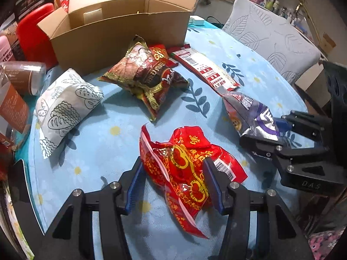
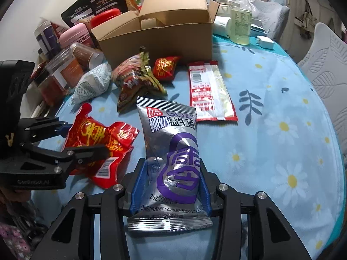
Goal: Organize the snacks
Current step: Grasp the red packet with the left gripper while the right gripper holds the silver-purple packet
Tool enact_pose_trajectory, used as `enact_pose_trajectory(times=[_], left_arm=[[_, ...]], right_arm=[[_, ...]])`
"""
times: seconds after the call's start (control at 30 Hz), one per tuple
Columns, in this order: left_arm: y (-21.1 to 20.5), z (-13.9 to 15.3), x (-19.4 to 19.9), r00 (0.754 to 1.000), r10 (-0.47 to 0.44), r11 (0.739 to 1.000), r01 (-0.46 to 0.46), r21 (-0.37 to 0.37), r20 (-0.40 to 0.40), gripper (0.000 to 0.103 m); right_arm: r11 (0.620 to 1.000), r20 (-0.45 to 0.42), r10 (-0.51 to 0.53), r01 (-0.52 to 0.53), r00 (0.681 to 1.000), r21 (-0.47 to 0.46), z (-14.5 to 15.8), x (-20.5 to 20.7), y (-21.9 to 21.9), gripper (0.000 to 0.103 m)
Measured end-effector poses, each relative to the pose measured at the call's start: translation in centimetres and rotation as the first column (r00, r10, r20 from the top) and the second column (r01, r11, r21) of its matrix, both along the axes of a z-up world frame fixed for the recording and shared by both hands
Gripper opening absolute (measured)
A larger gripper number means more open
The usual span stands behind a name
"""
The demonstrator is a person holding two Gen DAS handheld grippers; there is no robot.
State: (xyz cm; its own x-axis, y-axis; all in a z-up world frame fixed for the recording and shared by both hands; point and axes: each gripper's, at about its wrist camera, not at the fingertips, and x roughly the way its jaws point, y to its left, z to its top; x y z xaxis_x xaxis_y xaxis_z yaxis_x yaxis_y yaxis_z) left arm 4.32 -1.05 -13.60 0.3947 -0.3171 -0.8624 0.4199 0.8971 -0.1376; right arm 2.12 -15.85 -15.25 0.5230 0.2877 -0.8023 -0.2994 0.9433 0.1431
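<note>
My left gripper has its jaws around a crumpled red and gold snack bag on the blue flowered tablecloth; the pads touch its sides. It also shows in the right wrist view. My right gripper is closed on a silver and purple snack bag, also seen in the left wrist view. An open cardboard box stands at the back. A brown-red snack bag, a white patterned pack, a long red-white packet and a small red pack lie before it.
Jars and canisters crowd the table's left edge. A red lid container sits beside the box. A bottle of yellowish liquid and a white charger stand behind the box. A leaf-patterned chair is at the table's right.
</note>
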Motion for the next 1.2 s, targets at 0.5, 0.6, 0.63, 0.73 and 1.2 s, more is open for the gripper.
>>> enact_pose_trajectory(times=[0.5, 0.6, 0.63, 0.73, 1.2], left_arm=[[0.1, -0.3, -0.8, 0.995, 0.094, 0.996, -0.094, -0.001, 0.045, 0.063], [0.1, -0.3, -0.8, 0.993, 0.108, 0.994, -0.108, -0.009, 0.045, 0.063], [0.3, -0.2, -0.7, 0.992, 0.115, 0.993, -0.115, -0.018, 0.043, 0.063], [0.6, 0.0, -0.6, 0.990, 0.137, 0.990, -0.136, -0.028, 0.040, 0.052], [1.8, 1.6, -1.2, 0.992, 0.123, 0.987, -0.121, -0.108, 0.011, 0.038]], right_arm=[[0.995, 0.017, 0.060, -0.058, 0.998, -0.080, -0.5, 0.1, 1.0, 0.054], [0.996, 0.024, 0.060, -0.059, 0.998, -0.070, -0.5, 0.3, 0.9, 0.054], [0.996, 0.030, 0.059, -0.057, 0.998, -0.068, -0.5, 0.3, 0.9, 0.053], [0.997, 0.046, 0.056, -0.053, 0.997, -0.063, -0.5, 0.2, 0.9, 0.045], [0.990, 0.039, 0.110, -0.113, 0.993, 0.088, 0.9, -0.6, 1.6, 0.041]])
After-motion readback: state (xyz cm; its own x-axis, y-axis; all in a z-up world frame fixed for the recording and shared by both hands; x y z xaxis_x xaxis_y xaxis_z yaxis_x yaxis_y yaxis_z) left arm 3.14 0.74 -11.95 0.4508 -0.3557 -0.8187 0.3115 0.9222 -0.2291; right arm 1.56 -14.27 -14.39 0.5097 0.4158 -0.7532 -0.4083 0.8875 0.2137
